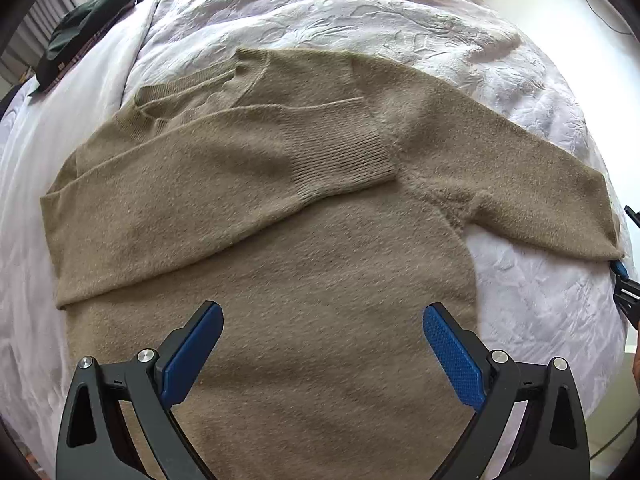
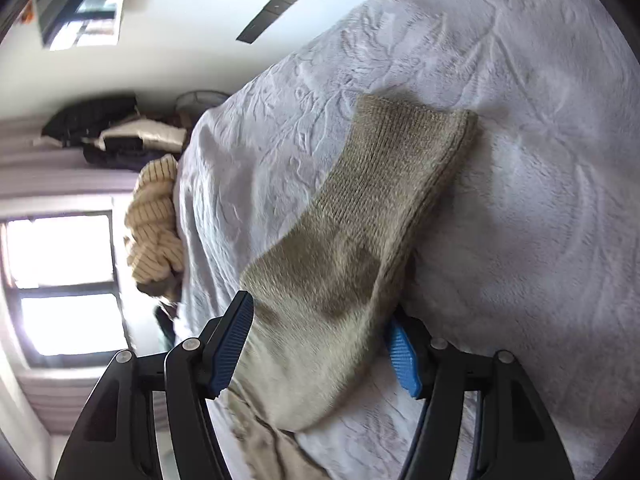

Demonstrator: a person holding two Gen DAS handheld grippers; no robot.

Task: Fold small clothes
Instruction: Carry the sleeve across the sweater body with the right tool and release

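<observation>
Left claw (image 1: 323,316): spread wide, nothing held; poised above the sweater's (image 1: 280,280) body
Right claw (image 2: 318,330): part open, sleeve (image 2: 360,216) lying between its pads; whether they pinch it I cannot tell
Sweater: flat on the bed (image 1: 520,300), one sleeve folded across the chest, the other reaching toward the bed's right edge
Technique: carry the loose sleeve over level, cuff square on the chest; smooth before letting go
</observation>
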